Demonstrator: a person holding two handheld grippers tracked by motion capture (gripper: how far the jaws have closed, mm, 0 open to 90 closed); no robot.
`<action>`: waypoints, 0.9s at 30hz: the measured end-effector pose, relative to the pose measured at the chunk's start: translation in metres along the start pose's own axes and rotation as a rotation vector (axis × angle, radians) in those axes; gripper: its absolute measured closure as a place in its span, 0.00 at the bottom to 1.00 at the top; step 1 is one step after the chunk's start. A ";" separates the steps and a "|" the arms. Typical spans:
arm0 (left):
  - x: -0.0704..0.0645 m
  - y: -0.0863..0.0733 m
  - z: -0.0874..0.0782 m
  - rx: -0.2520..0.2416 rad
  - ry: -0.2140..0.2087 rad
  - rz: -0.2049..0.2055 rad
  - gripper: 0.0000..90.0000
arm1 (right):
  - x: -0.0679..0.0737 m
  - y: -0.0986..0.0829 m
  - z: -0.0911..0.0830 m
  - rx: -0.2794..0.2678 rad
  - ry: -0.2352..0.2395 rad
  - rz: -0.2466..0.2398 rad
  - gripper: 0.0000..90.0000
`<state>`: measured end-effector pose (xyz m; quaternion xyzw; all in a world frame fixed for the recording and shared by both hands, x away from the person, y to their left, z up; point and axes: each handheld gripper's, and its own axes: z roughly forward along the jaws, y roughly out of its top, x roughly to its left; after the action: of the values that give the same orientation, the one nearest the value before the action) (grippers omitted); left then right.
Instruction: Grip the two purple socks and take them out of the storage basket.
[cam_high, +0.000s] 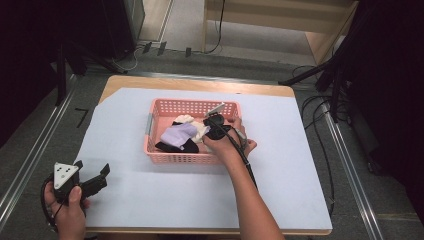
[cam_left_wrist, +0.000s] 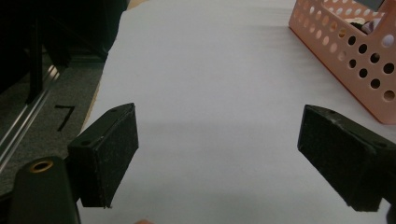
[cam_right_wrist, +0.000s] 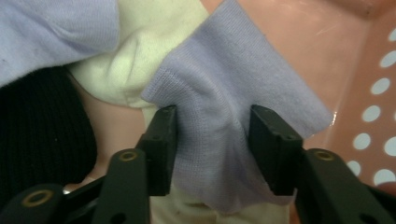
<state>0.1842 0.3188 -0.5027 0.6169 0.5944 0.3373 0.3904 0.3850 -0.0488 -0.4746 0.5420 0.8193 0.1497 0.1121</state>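
A pink perforated basket (cam_high: 190, 103) stands mid-table and holds socks: a lavender sock (cam_high: 177, 134), a cream sock (cam_high: 186, 119) and a black sock (cam_high: 167, 146). My right gripper (cam_high: 215, 125) reaches down into the basket's right half. In the right gripper view, my right gripper (cam_right_wrist: 212, 140) is shut on a bunched fold of the lavender sock (cam_right_wrist: 233, 93), which puckers between both pads. The cream sock (cam_right_wrist: 140, 51) and the black sock (cam_right_wrist: 37, 121) lie beside it. My left gripper (cam_high: 91, 167) rests at the table's front left corner, open, with nothing between its jaws (cam_left_wrist: 217, 158).
A pale blue sheet (cam_high: 280, 180) covers the wooden table. The basket's pink wall (cam_left_wrist: 359, 60) is ahead and to the right of the left gripper. A metal rail (cam_high: 30, 160) and grey floor run along the table's left side, and cables lie on the floor at right.
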 end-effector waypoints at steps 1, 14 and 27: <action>0.000 0.000 0.000 0.000 0.000 -0.001 0.15 | 0.000 0.000 0.000 0.006 0.000 0.001 0.64; 0.000 0.000 0.000 0.000 -0.002 0.000 0.15 | -0.014 -0.011 -0.010 -0.140 0.111 0.088 0.92; -0.001 0.000 0.000 0.002 0.002 0.005 0.15 | -0.031 -0.031 -0.035 -0.491 0.211 0.148 0.93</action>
<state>0.1844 0.3180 -0.5028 0.6184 0.5934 0.3385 0.3885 0.3580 -0.0934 -0.4526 0.5386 0.7236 0.4071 0.1431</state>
